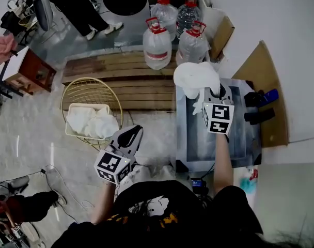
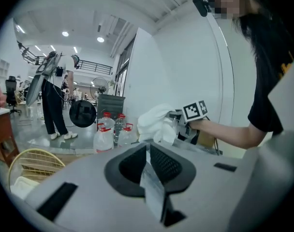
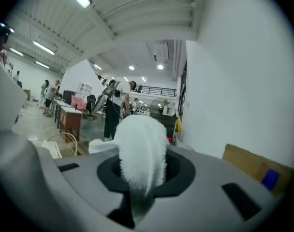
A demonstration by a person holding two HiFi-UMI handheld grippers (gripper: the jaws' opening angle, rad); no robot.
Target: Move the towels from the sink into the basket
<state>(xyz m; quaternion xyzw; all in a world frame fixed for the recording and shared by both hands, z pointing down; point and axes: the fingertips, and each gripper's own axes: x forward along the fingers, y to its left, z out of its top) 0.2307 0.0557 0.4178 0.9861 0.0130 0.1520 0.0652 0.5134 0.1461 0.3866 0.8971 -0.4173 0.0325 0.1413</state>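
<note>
Right claw [image 3: 137, 197] raised over sink [image 1: 195, 138], clamping towel [image 3: 139, 149]

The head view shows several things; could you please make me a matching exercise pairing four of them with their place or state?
Things
1. right tongs
2. left tongs
3. wire basket
4. water jugs

Place or state
A. red-capped, standing past the wooden planks
B. shut, with nothing between them
C. already holds white towels
D. shut on a white towel above the sink

Pairs: 1-D, 2-B, 3-C, 4-A
</note>
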